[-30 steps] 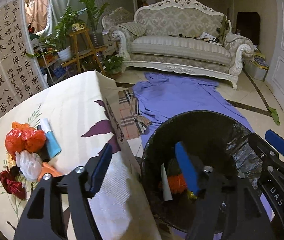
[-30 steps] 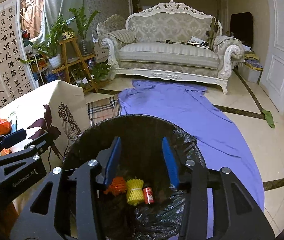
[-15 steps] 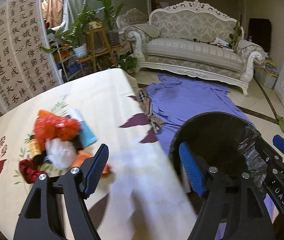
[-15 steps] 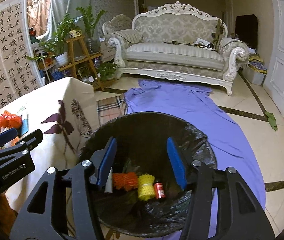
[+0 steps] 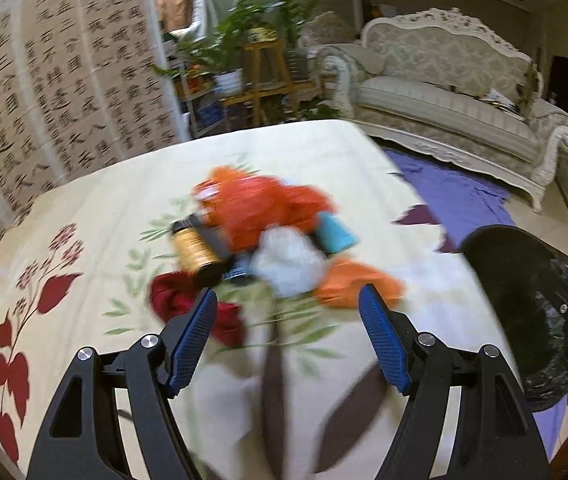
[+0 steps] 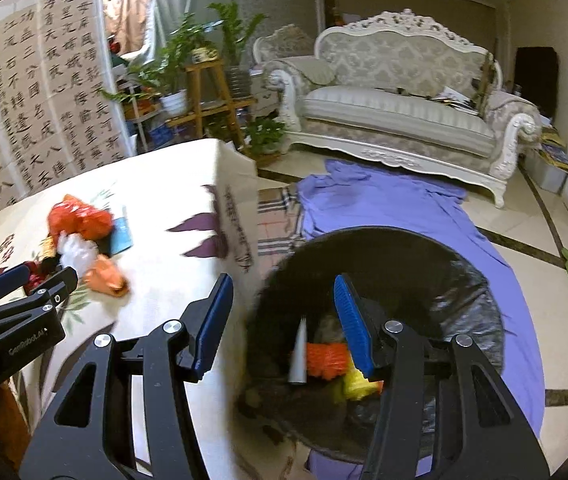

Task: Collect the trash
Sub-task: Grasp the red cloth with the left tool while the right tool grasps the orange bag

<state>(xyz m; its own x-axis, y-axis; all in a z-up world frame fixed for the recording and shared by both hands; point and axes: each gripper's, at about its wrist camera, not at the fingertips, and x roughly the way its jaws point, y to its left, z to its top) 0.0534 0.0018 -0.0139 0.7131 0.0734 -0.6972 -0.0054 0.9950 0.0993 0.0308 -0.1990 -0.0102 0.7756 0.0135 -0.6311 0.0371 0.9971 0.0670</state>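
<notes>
A pile of trash lies on the table: an orange-red plastic bag, a white crumpled bag, an orange scrap, a gold can, a blue packet and a dark red wad. My left gripper is open and empty, just short of the pile. My right gripper is open and empty over the near rim of the black-lined trash bin. The bin holds an orange net, a yellow net and a white cone. The pile also shows in the right wrist view.
The table wears a cream floral cloth and its edge meets the bin on the right. A purple sheet lies on the floor before a white sofa. Plants on wooden stands and a calligraphy screen stand behind.
My left gripper has swung left from over the bin to face the trash pile on the table. My right gripper has drifted left toward the bin's near rim. Both stay open.
</notes>
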